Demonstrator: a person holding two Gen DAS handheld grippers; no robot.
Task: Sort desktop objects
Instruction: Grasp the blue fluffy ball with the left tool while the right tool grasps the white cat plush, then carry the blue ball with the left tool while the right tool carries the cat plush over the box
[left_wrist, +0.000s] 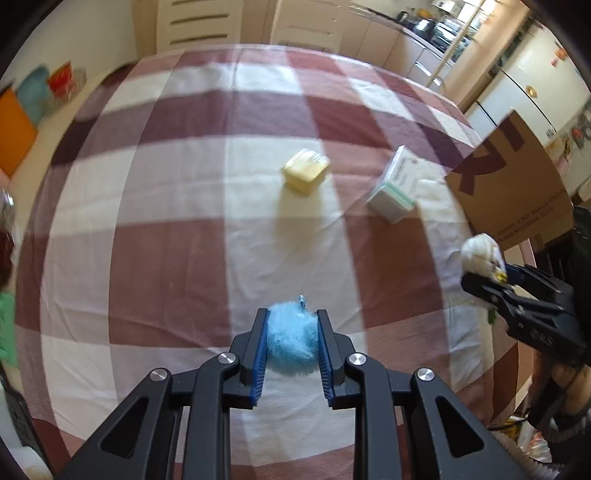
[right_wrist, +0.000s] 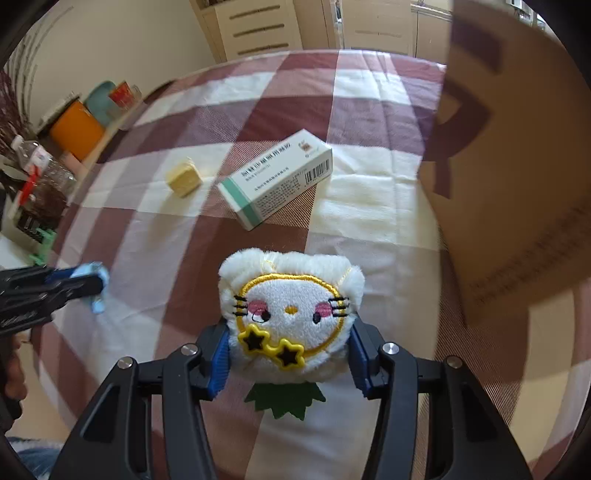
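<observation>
My left gripper (left_wrist: 291, 314) is shut on a fluffy blue pom-pom (left_wrist: 291, 341) above the checked tablecloth (left_wrist: 166, 258). My right gripper (right_wrist: 288, 328) is shut on a white plush toy (right_wrist: 291, 310) with star glasses and a green leaf collar. The toy also shows in the left wrist view (left_wrist: 480, 253), at the right. The blue pom-pom shows at the left of the right wrist view (right_wrist: 94, 277). A yellow cube (left_wrist: 306, 170) (right_wrist: 183, 179) and a white-and-green medicine box (left_wrist: 397, 184) (right_wrist: 277, 177) lie on the cloth ahead.
A brown cardboard box (left_wrist: 513, 177) (right_wrist: 517, 166) stands at the right edge of the table. Orange, teal and red containers (right_wrist: 92, 110) sit on a shelf to the far left, with a glass jar (right_wrist: 40, 181). Cabinets and a fridge (left_wrist: 528, 85) are behind.
</observation>
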